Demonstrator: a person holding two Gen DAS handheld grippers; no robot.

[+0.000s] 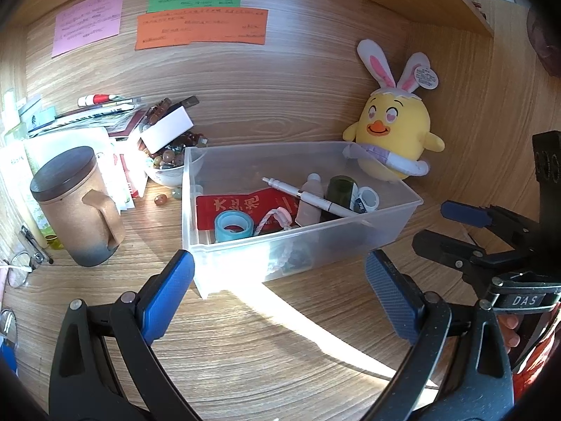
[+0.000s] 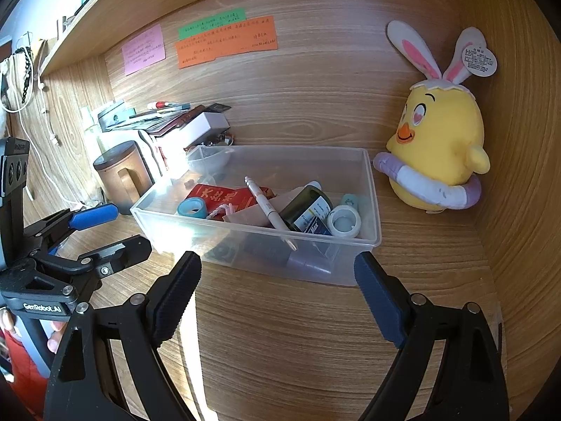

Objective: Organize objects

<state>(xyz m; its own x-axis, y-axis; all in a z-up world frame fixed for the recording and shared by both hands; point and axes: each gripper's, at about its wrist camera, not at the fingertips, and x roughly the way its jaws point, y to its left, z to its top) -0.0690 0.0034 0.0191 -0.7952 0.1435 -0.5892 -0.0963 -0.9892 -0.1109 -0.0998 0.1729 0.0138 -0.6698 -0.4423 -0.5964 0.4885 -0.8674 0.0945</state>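
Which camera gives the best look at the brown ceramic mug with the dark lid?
The left wrist view: the brown ceramic mug with the dark lid stands large and whole there, handle and lid clear. In the right wrist view the mug is small, far off, and its base is hidden behind the left gripper's blue pad.

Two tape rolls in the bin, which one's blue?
The blue tape roll beside the red packet; the other, the white tape roll, lies at the opposite end.

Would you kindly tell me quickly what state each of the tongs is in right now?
Left tongs: open, holding nothing.
Right tongs: open, holding nothing.
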